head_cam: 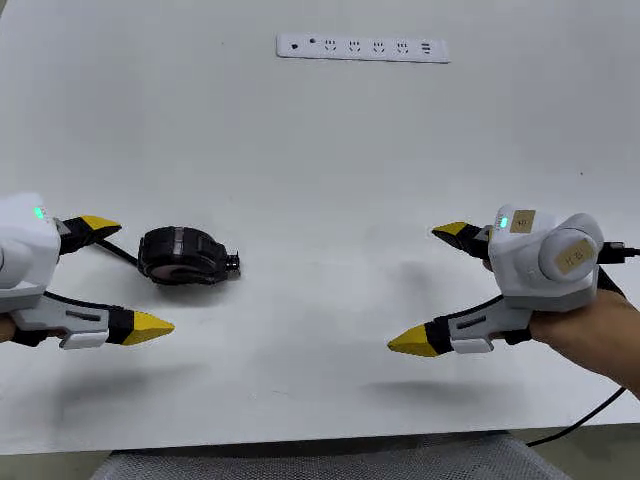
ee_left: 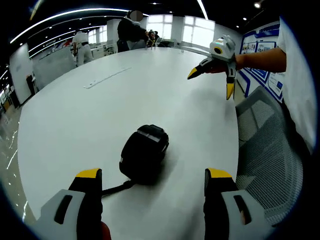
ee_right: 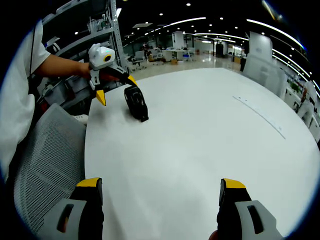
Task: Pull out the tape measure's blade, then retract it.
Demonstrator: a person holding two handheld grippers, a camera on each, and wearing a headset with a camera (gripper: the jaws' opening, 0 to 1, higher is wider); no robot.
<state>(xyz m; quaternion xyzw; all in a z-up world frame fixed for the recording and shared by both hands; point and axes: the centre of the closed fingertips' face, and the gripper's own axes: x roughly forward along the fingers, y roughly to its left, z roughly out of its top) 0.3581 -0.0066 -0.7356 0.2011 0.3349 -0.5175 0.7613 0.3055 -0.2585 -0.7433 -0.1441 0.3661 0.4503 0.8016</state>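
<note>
A black tape measure (head_cam: 183, 256) lies on the white table (head_cam: 320, 150) at the left, its blade drawn in and a black strap trailing to the left. My left gripper (head_cam: 128, 278) is open around its left end, one yellow tip behind it, the other in front, not touching. In the left gripper view the tape measure (ee_left: 144, 153) sits just ahead of the open left gripper (ee_left: 150, 180). My right gripper (head_cam: 433, 286) stands open at the right, far from the tape. In the right gripper view the tape measure (ee_right: 136, 102) lies far off beyond the right gripper (ee_right: 162, 192).
A white power strip (head_cam: 362, 47) lies at the back of the table. A black cable (head_cam: 585, 415) runs from the right gripper over the front edge. A grey mesh chair (head_cam: 300, 460) sits below the front edge. A wide bare stretch of table separates the grippers.
</note>
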